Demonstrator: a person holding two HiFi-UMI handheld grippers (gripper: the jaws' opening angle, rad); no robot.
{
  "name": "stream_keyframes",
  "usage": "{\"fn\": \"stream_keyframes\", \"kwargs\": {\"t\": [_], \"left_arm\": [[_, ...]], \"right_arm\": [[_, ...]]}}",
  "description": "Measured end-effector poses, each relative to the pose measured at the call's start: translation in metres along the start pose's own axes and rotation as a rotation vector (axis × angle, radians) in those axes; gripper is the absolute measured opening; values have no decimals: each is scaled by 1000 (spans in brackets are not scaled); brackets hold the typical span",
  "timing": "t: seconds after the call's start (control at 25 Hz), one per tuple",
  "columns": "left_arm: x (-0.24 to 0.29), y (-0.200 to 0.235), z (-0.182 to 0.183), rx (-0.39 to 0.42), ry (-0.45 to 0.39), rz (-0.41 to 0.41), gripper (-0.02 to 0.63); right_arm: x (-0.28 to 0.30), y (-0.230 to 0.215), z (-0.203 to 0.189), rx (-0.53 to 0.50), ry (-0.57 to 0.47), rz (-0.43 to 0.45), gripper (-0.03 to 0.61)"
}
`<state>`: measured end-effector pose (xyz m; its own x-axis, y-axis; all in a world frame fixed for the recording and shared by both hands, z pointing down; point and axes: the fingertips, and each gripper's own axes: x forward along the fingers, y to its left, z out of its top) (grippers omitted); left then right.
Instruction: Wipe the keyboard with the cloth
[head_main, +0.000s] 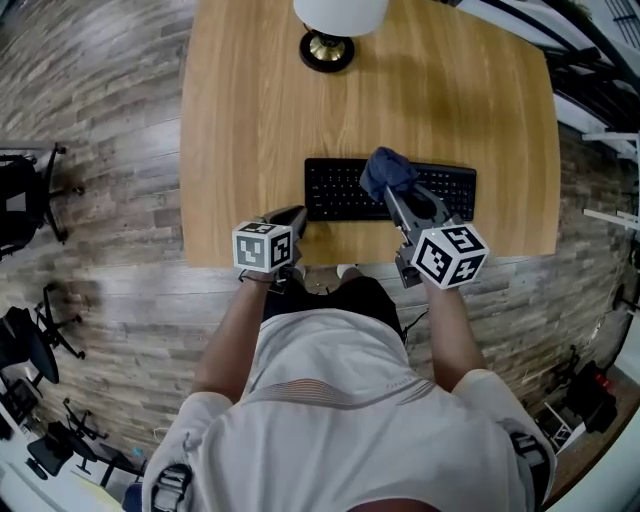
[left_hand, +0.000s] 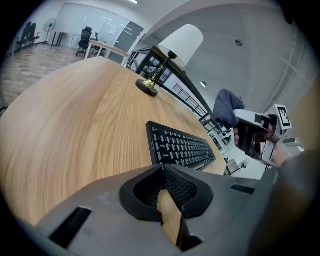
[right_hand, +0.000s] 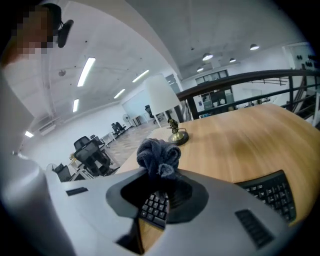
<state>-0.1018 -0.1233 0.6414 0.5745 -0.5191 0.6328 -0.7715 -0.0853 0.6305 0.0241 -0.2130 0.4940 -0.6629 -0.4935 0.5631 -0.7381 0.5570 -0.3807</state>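
A black keyboard (head_main: 440, 190) lies near the front edge of the wooden desk (head_main: 250, 120). A bunched dark blue cloth (head_main: 387, 171) hangs over the keyboard's middle, pinched in my right gripper (head_main: 393, 192), which is shut on it. In the right gripper view the cloth (right_hand: 159, 156) bulges up from the jaws, with keyboard keys (right_hand: 154, 207) showing below. My left gripper (head_main: 300, 214) sits at the desk's front edge, just left of the keyboard, shut with nothing in it. From the left gripper view the keyboard (left_hand: 180, 146) lies ahead to the right, the cloth (left_hand: 227, 107) raised above its far end.
A lamp with a white shade (head_main: 340, 12) and a brass base (head_main: 327, 50) stands at the back of the desk, beyond the keyboard. Office chairs (head_main: 25, 200) stand on the plank floor to the left. Metal railings (head_main: 600, 60) run beyond the desk's right side.
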Motion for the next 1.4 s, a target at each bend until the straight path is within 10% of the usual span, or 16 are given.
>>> {"fn": "stream_keyframes", "kwargs": {"t": [0.56,1.4], "left_arm": [[8,1,-5,-28,4,32,23],[4,5,-5,-28,11,77,23]], "right_arm": [[126,53,-70,88,376,260,121],[60,-103,-82,242,398,40,127]]}}
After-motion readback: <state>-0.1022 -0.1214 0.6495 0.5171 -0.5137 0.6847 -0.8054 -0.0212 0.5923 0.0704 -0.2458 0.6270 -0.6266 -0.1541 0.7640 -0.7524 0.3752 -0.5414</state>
